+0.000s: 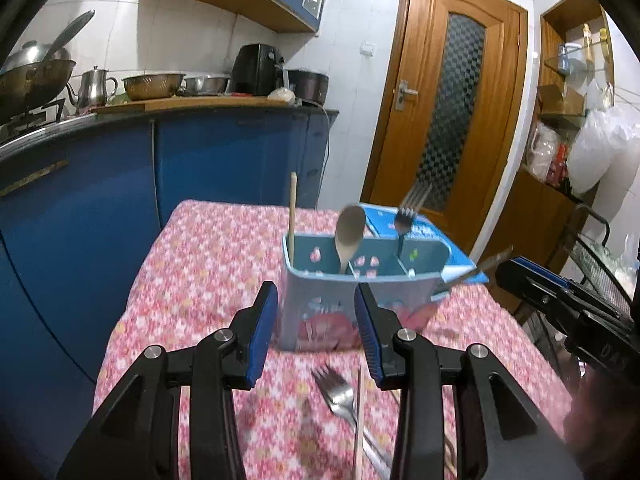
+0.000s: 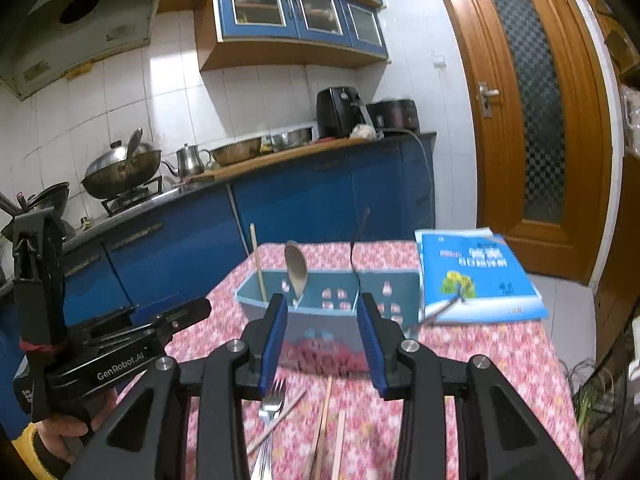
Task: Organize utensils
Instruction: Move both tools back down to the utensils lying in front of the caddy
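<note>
A wooden door (image 1: 448, 108) with a patterned glass pane stands at the right. Blue cabinets (image 1: 200, 160) run along the left, and a counter (image 2: 280, 152) tops them. On it, from the left: a wok (image 2: 120, 168), a steel kettle (image 1: 93, 88), a metal bowl (image 1: 152, 85) and a black air fryer (image 1: 256, 69). Blue wall cupboards (image 2: 300, 12) hang at the top. A blue book (image 2: 476, 276) lies on the floral tablecloth (image 1: 208, 264), right of centre.

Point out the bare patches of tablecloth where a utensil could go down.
Free: the cloth left of the blue caddy, toward the cabinets. Crowded: the near strip, with a fork and chopsticks, and right, with the blue book.
</note>
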